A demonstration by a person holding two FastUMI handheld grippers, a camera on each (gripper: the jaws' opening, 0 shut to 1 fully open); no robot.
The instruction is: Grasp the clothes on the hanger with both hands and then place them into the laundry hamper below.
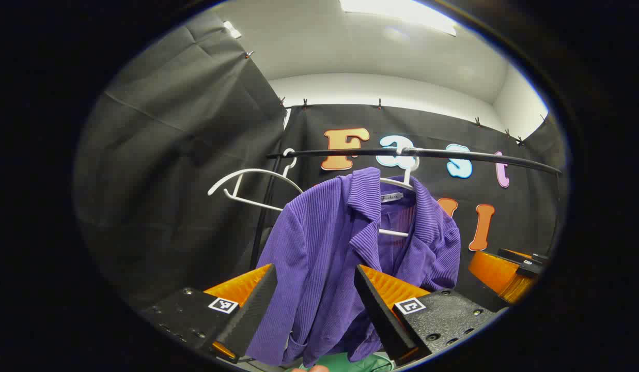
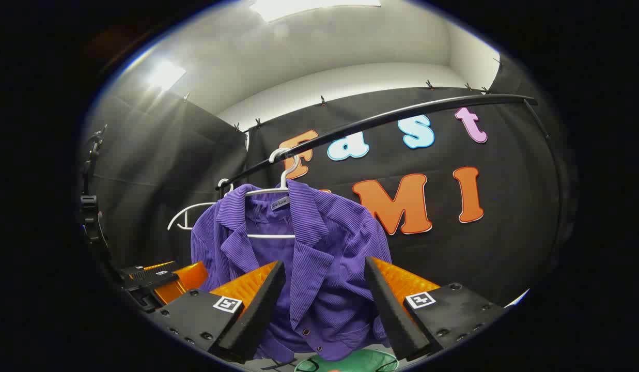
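A purple corduroy jacket (image 1: 340,258) hangs on a white hanger (image 1: 402,182) hooked over a black rail (image 1: 427,153), straight ahead of the left claw (image 1: 311,297). That claw is released, its two fingers spread wide with the jacket's front panel showing in the gap between them, beyond the tips and not touched. A second, bare white hanger (image 1: 247,183) hangs on the rail to the left of the jacket. Far right of the left claw, the other claw's body shows at the edge.

The right claw (image 2: 324,297) is also released and empty, fingers wide apart, with the jacket (image 2: 309,248) ahead and slightly left, its collar and hanger (image 2: 283,175) above the tips. Below both claws, under the jacket's hem, lies the green rim of the laundry hamper (image 2: 350,360).
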